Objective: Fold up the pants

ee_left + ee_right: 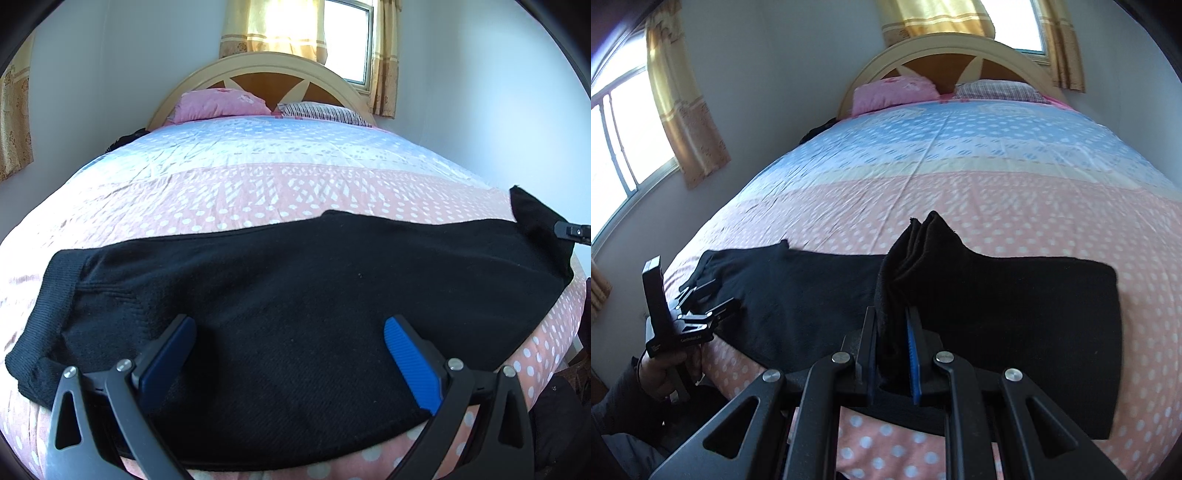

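Blue-padded fingers (412, 363) of my left gripper (290, 334) stood wide apart right in front of the lens, hovering over the black pants (277, 295) with nothing between them; I could not tell whether they touched the cloth. From that side the pants lay flat across the near end of the bed (258, 184), their ribbed waistband (55, 291) at the far left, and only a raised black corner at the right edge showed, with the tip of my right gripper (572, 232) beside it. My right wrist view filled in what the left one missed: my right gripper (891, 332) was pinched narrow on a bunched fold of the pants, which rose up from between the pads, while the rest of the cloth spread over the pink dotted bedspread (997, 206) on both sides. It also showed my left hand (663, 373) gripping its tool low at the left, at the edge of the pants, plus a side window (624, 147) with its yellow curtain (687, 110). Both views caught the curved headboard (266, 68), a pink pillow (221, 105) and a striped one (321, 112).
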A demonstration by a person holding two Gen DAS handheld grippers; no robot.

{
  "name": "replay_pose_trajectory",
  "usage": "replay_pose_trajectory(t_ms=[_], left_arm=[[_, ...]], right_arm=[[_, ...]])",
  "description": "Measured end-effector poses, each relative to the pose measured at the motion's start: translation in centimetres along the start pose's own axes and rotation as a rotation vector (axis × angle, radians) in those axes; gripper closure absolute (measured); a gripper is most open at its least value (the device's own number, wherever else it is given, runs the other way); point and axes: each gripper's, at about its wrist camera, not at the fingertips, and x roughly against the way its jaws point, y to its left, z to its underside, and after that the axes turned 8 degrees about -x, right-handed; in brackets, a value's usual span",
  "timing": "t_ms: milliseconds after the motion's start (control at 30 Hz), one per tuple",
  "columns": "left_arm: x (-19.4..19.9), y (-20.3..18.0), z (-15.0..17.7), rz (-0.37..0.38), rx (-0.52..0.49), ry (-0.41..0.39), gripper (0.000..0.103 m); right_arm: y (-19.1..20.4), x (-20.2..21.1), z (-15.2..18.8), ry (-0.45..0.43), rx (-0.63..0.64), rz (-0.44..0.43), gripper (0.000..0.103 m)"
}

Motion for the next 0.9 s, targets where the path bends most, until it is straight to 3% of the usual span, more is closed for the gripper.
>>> replay_pose_trajectory(t_ms=[133, 200, 300, 333, 433, 567, 700, 767, 900], left_arm=[[0.0, -0.1, 0.0, 0.002, 0.002, 0.001, 0.000], [0.2, -0.1, -0.2, 0.003, 0.008, 0.004, 0.000], [0.8, -0.2, -1.1, -0.003, 0.007, 0.025, 0.000], [1.4, -0.4, -1.7, 0.009, 0.012, 0.008, 0.000], [2.8, -1.9, -4.3, 0.086, 0.002, -0.043, 0.000], [1.6, -5.5, -7.3, 0.207, -0.033, -0.006, 0.000], [-1.0, -9.5, -9.1, 0.346, -0.026, 0.053, 0.001], [-2.5, -12.0, -9.8, 0.409, -0.035, 0.088, 0.010], [-5.5, -16.1, -10.3, 0.451, -0.068, 0.167, 0.018]], right_arm=[[0.5, -3.4, 1.2, 0.107, 0.028, 0.028, 0.088], [0.2, -3.8, 1.7, 0.119, 0.029, 0.017, 0.086], [0.0, -2.2, 1.9, 0.134, 0.063, -0.052, 0.065], [-0.3, -1.4, 1.8, 0.114, 0.069, -0.065, 0.060], [-2.5, 1.2, 1.3, 0.008, 0.033, -0.060, 0.060], [-7.0, 4.7, 0.3, -0.148, -0.136, -0.056, 0.060], [-11.1, 7.0, 0.1, -0.271, -0.292, -0.001, 0.048], [-12.1, 7.0, 0.3, -0.285, -0.337, 0.011, 0.048], [-13.2, 6.7, 0.3, -0.287, -0.392, 0.040, 0.048]])
